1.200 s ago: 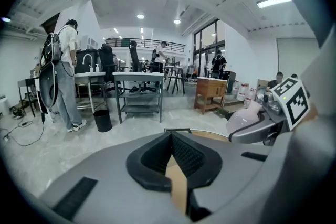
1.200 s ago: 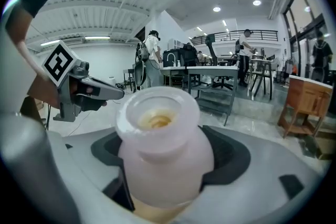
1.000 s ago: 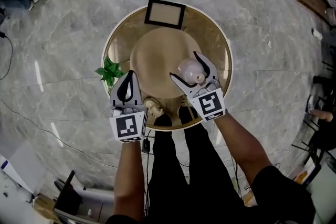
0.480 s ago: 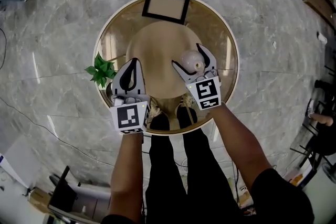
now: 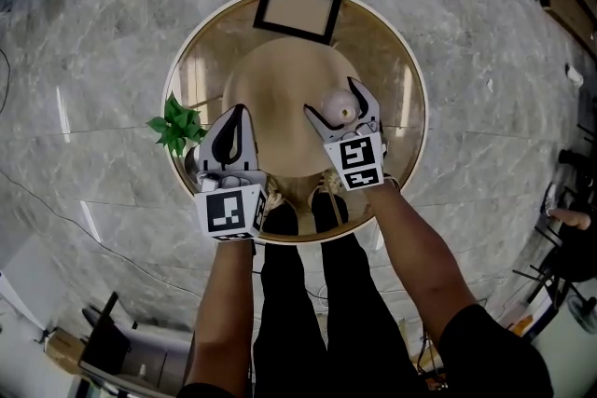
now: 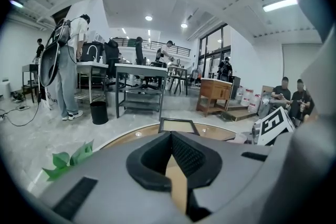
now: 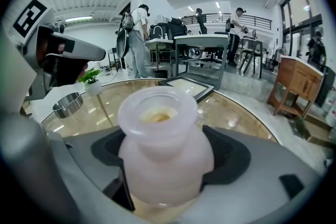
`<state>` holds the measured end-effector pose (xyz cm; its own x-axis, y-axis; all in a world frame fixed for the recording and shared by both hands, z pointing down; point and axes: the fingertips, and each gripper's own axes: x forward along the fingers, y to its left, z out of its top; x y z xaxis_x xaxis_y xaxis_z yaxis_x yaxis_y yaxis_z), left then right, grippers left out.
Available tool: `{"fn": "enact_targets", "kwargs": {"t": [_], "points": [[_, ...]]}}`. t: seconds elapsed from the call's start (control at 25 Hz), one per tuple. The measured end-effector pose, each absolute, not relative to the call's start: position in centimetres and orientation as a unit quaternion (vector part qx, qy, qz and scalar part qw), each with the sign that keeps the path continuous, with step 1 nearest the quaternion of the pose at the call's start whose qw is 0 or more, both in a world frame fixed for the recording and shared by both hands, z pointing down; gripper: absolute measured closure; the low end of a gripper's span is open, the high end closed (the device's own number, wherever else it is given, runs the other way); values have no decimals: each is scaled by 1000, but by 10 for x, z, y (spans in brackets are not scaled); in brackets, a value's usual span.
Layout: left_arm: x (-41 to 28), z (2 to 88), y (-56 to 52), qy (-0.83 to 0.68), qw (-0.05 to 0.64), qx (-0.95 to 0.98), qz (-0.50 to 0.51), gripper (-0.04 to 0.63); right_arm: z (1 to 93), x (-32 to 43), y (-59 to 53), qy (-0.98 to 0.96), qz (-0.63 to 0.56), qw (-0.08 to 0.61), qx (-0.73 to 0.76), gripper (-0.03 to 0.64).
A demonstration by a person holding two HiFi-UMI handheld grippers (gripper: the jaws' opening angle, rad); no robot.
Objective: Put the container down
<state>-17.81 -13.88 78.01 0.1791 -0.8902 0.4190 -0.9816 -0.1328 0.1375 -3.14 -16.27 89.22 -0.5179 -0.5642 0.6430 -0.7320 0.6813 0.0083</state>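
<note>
Above the table (image 5: 408, 79), right gripper (image 5: 332, 102) jaws clasp the container (image 7: 163, 155); left gripper (image 5: 237, 113) jaws closed beside plant (image 5: 173, 121).

Table (image 5: 280, 98) centre bare, frame (image 5: 298, 10) at far edge, plant (image 5: 173, 124) at left edge

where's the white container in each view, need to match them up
Head view: the container shows just right of centre.
Left gripper view: not clearly in it.
Right gripper view: centre foreground, filling the lower middle.
Shared landmark: the black frame, beyond it in all three.
</note>
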Motion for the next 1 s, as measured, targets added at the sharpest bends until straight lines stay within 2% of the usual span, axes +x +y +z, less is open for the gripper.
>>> {"fn": "enact_targets", "kwargs": {"t": [0.2, 0.52, 0.68, 1.0], "points": [[-178, 780, -136, -629, 191, 744, 125, 595, 896, -33, -163, -856, 120, 329, 379, 202], [-180, 756, -133, -631, 181, 745, 119, 595, 877, -30, -151, -863, 116, 315, 379, 192], [-177, 725, -127, -628, 177, 749, 115, 595, 821, -25, -135, -871, 105, 287, 383, 192], [-155, 629, -106, -608, 180, 768, 87, 595, 652, -23, -117, -889, 80, 212, 398, 193]]}}
